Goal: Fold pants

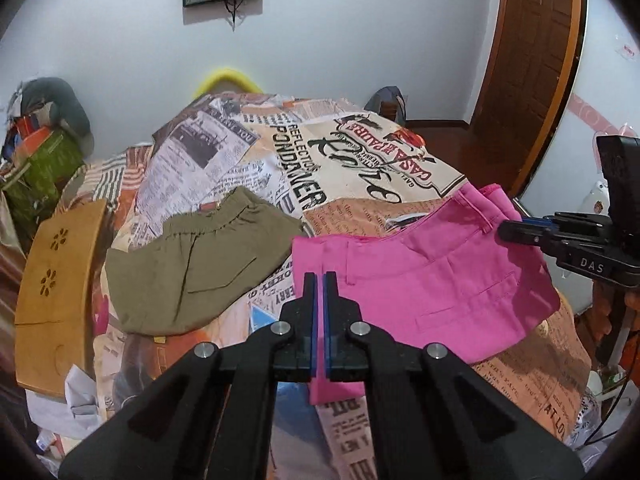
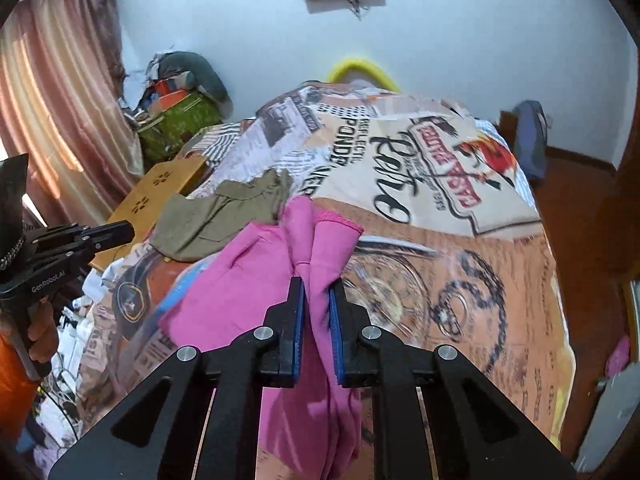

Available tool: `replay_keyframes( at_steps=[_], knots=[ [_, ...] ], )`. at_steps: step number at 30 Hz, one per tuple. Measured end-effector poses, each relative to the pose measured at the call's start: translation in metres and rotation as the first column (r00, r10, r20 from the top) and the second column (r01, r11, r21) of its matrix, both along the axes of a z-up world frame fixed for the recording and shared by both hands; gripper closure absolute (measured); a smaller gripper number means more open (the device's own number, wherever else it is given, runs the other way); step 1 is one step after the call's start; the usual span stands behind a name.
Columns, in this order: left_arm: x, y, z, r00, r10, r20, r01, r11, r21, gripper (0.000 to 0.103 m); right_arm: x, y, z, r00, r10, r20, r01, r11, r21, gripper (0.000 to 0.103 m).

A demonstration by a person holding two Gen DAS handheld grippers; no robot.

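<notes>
Both grippers are clenched on the pink pants [image 1: 432,280]: the left gripper [image 1: 320,280] pinches one waist corner, the right gripper [image 2: 316,286] a bunched edge. The pants hang over the bed [image 1: 360,168], the olive shorts [image 1: 192,264] at nine o'clock. This looks like the lift-and-spread step; next, the cloth wants drawing taut and laying flat.

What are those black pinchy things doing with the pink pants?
A person is folding clothes on the bed using two tongs. The left tongs and the right tongs are each shut on the pink pants, holding them up by the fabric. The olive shorts lie beside them on the bedspread, untouched.
</notes>
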State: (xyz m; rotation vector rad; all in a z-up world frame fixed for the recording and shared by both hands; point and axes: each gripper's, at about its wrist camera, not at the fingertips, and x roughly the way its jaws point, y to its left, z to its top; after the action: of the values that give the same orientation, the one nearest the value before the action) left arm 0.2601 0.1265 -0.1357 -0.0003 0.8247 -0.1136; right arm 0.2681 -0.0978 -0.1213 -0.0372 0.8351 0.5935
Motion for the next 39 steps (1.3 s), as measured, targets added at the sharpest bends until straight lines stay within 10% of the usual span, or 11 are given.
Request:
replay_keyframes(
  at_steps=[9,24,29,39],
  knots=[
    [0.025,0.006,-0.054,0.988,0.002,-0.152,-0.011,0.998,-0.058,0.043,0.007,-0.025,-0.030,0.997,-0.050,-0.058,0.048,0.998,-0.036,0.093],
    [0.073,-0.006,-0.113,0.953,-0.028,-0.303,-0.017,0.989,-0.144,0.042,0.017,-0.050,-0.077,0.984,-0.049,-0.172,0.047,0.999,-0.016,0.092],
    [0.072,-0.004,-0.115,0.954,-0.019,-0.299,-0.033,0.985,-0.167,0.044,0.007,-0.060,-0.078,0.982,-0.075,-0.173,0.078,0.997,0.016,0.044],
    [0.073,-0.009,-0.117,0.951,-0.034,-0.307,-0.028,0.980,-0.196,0.063,0.019,-0.050,-0.117,0.963,-0.061,-0.263,0.056,0.998,-0.025,0.036]
  ],
)
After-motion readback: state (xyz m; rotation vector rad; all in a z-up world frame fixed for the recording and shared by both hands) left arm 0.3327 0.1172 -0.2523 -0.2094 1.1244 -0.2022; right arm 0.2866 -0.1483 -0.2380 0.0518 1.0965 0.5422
